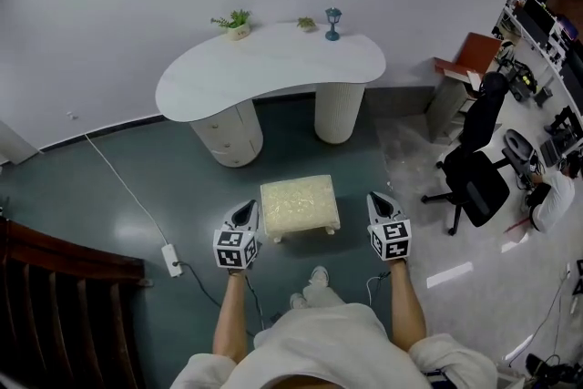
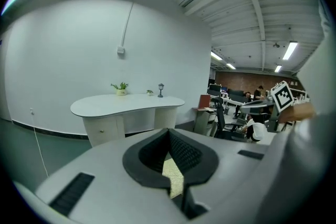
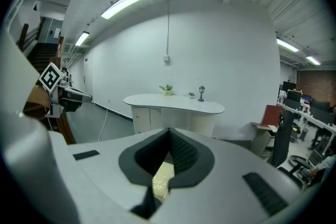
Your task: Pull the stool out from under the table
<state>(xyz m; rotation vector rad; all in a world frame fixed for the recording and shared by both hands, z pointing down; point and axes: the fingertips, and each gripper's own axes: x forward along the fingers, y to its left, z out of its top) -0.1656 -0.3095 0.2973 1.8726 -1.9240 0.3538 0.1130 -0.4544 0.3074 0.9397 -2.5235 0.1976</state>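
Stool (image 1: 300,205): centre of frame, standing well clear of table (image 1: 273,68) above it, already out | left gripper (image 1: 245,212), right gripper (image 1: 381,201): flank the stool's sides, jaws pressed together, nothing pinched | Handling: pull looks complete; withdraw straight, avoid nudging the seat | Writing: none legible, square markers only

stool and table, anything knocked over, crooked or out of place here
Nothing stands out. The stool stands upright on the floor in front of the table, not under it. The plant and lamp on top are upright. Only a power strip and its cable lie loose on the floor.
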